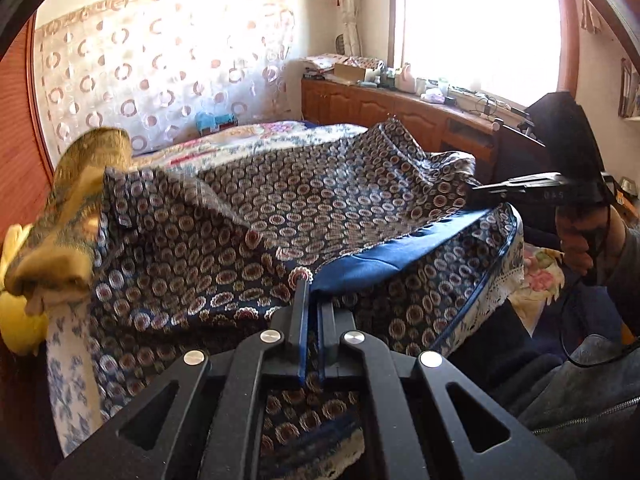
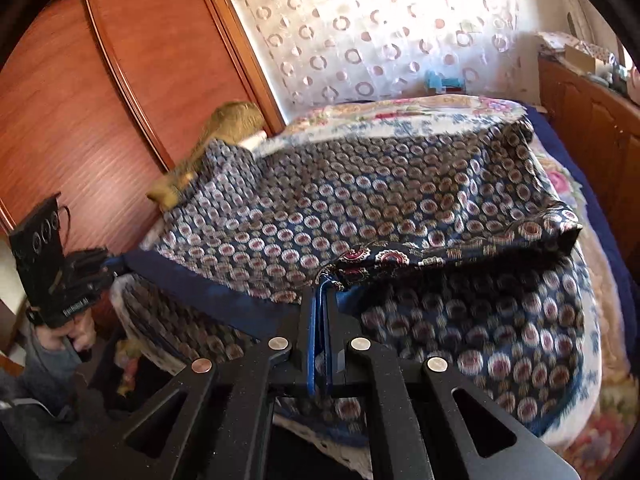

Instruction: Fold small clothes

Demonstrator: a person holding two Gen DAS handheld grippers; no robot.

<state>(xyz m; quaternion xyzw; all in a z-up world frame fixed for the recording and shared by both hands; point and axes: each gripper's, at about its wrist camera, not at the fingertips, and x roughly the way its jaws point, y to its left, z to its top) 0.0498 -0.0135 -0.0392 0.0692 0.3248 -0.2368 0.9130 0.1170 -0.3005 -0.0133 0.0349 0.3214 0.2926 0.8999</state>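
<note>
Left wrist view: left gripper (image 1: 309,280) has its fingers pressed together on the blue hem of a navy patterned garment (image 1: 248,232). Garment is lifted off the bed (image 1: 248,136) along its near edge and sags between the two grippers; its far part drapes over the floral bedspread. Blue lining (image 1: 384,252) shows on the underside of the raised edge. Right gripper (image 1: 480,196) seen at far right, held in the person's hand (image 1: 580,240), its fingers clamped on the garment's other near corner.

Right wrist view: right gripper (image 2: 322,292) pinches a bunched fold of the same garment (image 2: 360,200), blue hem caught between the fingers. Left gripper (image 2: 108,264) at far left holds the opposite corner; hem runs taut-ish between them. A gold cushion (image 2: 224,136) lies at the bed's left edge, touching the garment's far corner. Wooden wardrobe (image 2: 100,100) stands behind it; a circle-patterned curtain (image 2: 380,32) hangs at the head of the bed. Image slightly motion-blurred.
</note>
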